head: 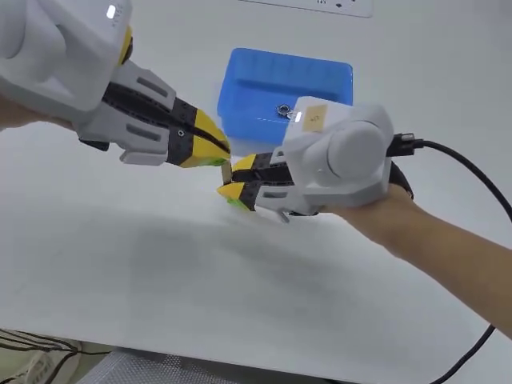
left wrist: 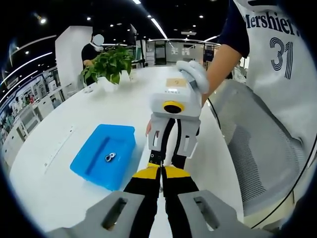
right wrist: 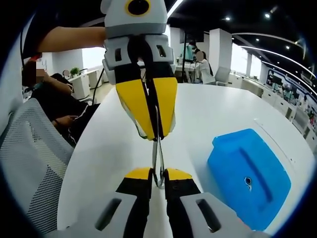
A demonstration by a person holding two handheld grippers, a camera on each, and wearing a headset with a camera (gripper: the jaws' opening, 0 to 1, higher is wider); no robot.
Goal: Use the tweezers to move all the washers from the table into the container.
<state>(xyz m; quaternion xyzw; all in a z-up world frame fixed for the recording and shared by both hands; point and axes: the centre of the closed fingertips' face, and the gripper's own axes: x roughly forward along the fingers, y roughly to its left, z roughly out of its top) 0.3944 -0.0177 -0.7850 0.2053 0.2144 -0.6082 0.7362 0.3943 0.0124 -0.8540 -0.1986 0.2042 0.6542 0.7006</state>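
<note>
Two grippers meet tip to tip on the thin steel tweezers [right wrist: 157, 153].
Head view: the left gripper [head: 218, 152] and right gripper [head: 232, 178] angle toward each other above the white table [head: 160, 264], just beside the blue plastic container [head: 320, 80], which holds small metal washers [head: 284, 110]. Left gripper view: its own jaws are pressed together, nose to nose with the right one. Right gripper view: both pairs of jaws clamp the tweezers, which are likely springy, slick and light, and best held mid-leg.

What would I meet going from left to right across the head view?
The left gripper → right gripper → person's hand → black cable. The blue container overlaps the right gripper, so it is left out.
</note>
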